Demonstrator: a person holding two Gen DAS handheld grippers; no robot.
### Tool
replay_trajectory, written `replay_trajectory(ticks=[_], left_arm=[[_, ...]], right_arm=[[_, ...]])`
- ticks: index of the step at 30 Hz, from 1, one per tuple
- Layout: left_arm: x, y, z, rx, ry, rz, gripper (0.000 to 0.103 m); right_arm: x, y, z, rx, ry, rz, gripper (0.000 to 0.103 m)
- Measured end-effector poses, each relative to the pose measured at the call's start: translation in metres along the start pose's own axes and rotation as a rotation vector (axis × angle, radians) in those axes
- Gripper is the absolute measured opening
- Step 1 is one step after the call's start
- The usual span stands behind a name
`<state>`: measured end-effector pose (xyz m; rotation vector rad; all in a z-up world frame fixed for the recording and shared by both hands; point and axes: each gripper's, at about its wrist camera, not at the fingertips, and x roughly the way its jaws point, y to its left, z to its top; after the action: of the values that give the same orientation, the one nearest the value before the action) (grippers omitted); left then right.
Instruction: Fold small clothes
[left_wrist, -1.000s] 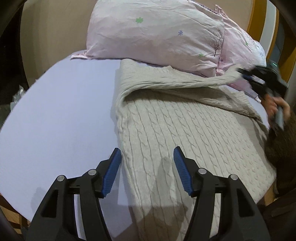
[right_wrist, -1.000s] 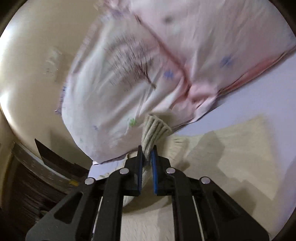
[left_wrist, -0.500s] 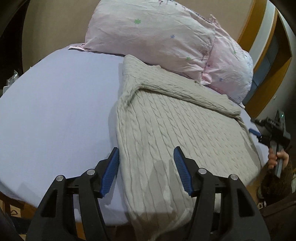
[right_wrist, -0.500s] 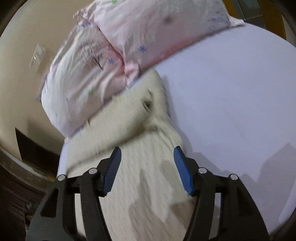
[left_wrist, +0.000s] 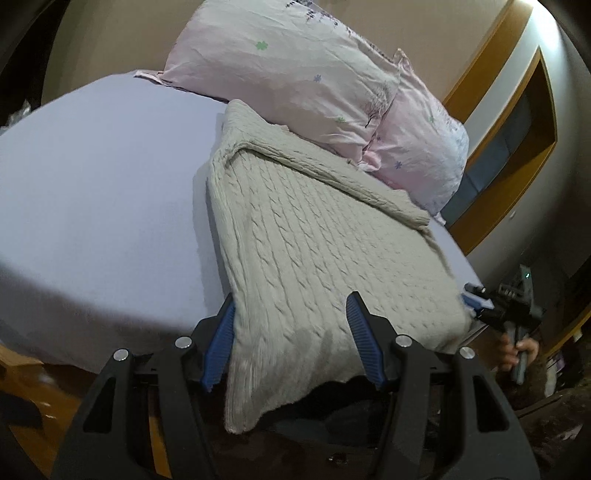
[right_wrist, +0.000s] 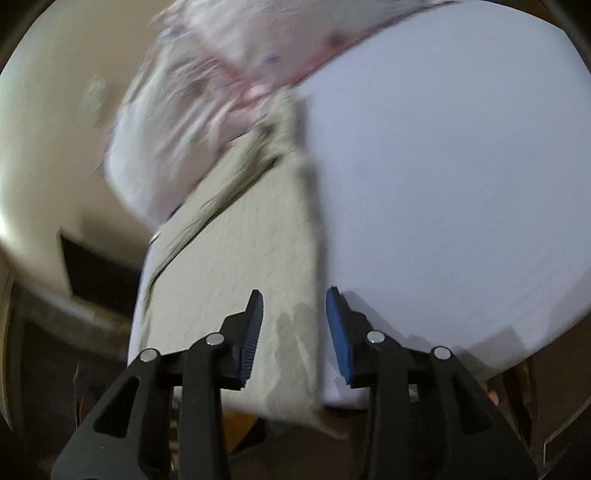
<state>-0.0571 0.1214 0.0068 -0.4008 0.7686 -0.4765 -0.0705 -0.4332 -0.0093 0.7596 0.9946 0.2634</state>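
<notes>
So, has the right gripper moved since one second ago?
Yes. The right gripper left the pillows, let the sleeve go, and came to the sweater's near hem at the bed edge, now open.

One cable-knit sweater (left_wrist: 325, 254) lies on one bed (left_wrist: 103, 184). Two pink pillows (left_wrist: 295, 70) rest at its head, just beyond the sweater. Two grippers show; the blurred right view probably adds nothing.

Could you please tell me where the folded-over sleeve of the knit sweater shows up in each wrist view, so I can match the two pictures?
Left wrist: the sleeve crosses the sweater's top diagonally, just below the pillows, upper centre.
Right wrist: the sleeve, blurred, runs diagonally left of centre, under the pillows.
Shared landmark: the pink floral pillows directly behind the sleeve.
</notes>
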Motion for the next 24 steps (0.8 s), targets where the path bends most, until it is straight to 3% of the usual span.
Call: replay_trajectory(ticks=[3, 5, 6, 8, 9, 11, 14, 18, 21, 24], left_arm=[[-0.001, 0.0, -0.009, -0.047, 0.02, -0.068, 0.051], [0.003, 0.0, -0.016, -0.077, 0.051, -0.079, 0.038], [0.006, 0.001, -0.019, -0.086, 0.068, -0.086, 0.033], [0.01, 0.001, -0.019, -0.101, 0.087, -0.101, 0.012], [0.01, 0.001, -0.016, -0.109, 0.091, -0.116, 0.011], [0.007, -0.005, -0.005, -0.101, 0.078, -0.153, 0.009], [-0.002, -0.017, 0.031, -0.046, 0.011, -0.155, 0.009], [0.007, -0.019, 0.108, -0.024, -0.121, -0.069, 0.009], [0.051, -0.006, 0.173, -0.079, -0.179, 0.013, 0.009], [0.117, 0.009, 0.216, -0.106, -0.127, 0.111, 0.008]], right_arm=[[0.009, -0.002, -0.013, 0.004, 0.105, 0.167, 0.037], [0.013, -0.008, -0.023, 0.021, 0.158, 0.264, 0.034], [0.015, -0.006, -0.026, 0.021, 0.171, 0.28, 0.027], [0.023, -0.005, -0.033, 0.015, 0.228, 0.313, 0.008], [0.026, -0.002, -0.034, 0.005, 0.237, 0.317, 0.008], [0.024, 0.007, -0.028, -0.009, 0.209, 0.358, 0.007], [0.012, 0.029, 0.002, -0.051, 0.078, 0.463, 0.007], [0.015, 0.049, 0.068, -0.032, -0.079, 0.527, 0.007], [0.05, 0.04, 0.13, 0.155, -0.18, 0.527, 0.007], [0.104, 0.011, 0.171, 0.39, -0.204, 0.411, 0.007]])
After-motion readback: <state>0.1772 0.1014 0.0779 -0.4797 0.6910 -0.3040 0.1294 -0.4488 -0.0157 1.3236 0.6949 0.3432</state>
